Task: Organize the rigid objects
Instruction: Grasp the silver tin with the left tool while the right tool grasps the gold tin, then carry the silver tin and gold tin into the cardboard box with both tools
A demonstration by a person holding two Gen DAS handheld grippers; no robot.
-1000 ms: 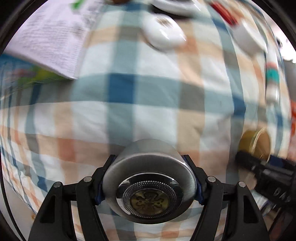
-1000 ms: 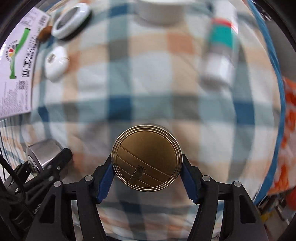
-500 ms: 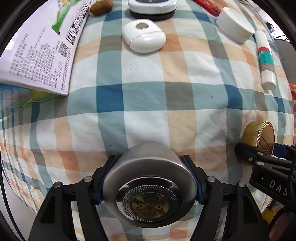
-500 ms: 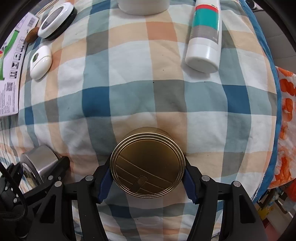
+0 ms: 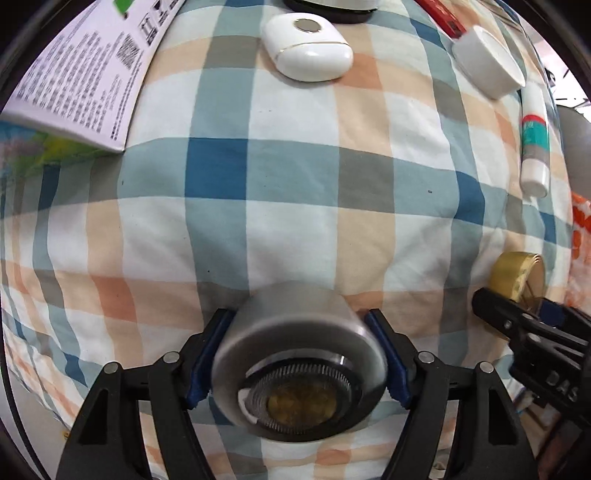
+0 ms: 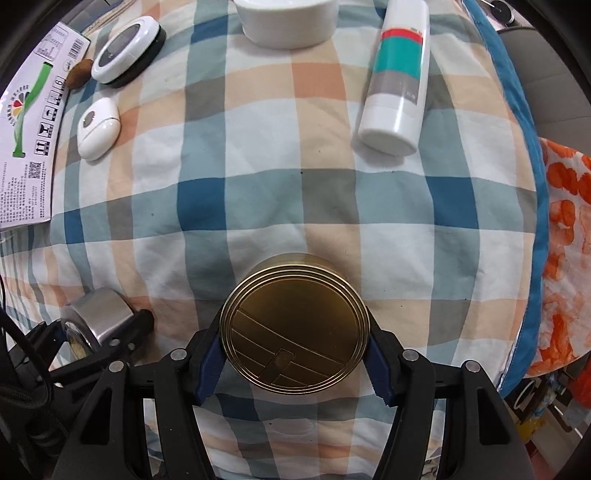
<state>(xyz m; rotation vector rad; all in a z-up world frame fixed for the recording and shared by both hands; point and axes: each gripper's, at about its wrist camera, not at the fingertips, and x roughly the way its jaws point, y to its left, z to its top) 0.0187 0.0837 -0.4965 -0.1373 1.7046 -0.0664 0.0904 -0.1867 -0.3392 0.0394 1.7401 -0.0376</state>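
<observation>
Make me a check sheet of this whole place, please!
Surface: checked cloth, wrinkled.
Job's things: silver tin and gold tin, each gripped.
Clutter: tube, white jar, white case, round gadget, brown lump, printed box.
Tongs: left tongs shut on silver tin; right tongs shut on gold tin.
Cables: black cable beside left tongs.
Surroundings: orange-flowered cloth at the right edge.

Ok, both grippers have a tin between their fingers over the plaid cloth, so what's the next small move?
Probably carry the silver round tin in the left gripper forward to the bare plaid cloth short of the white oval case. Its jaws have just been opening, so set it down soon. The right gripper holds the gold round tin.
</observation>
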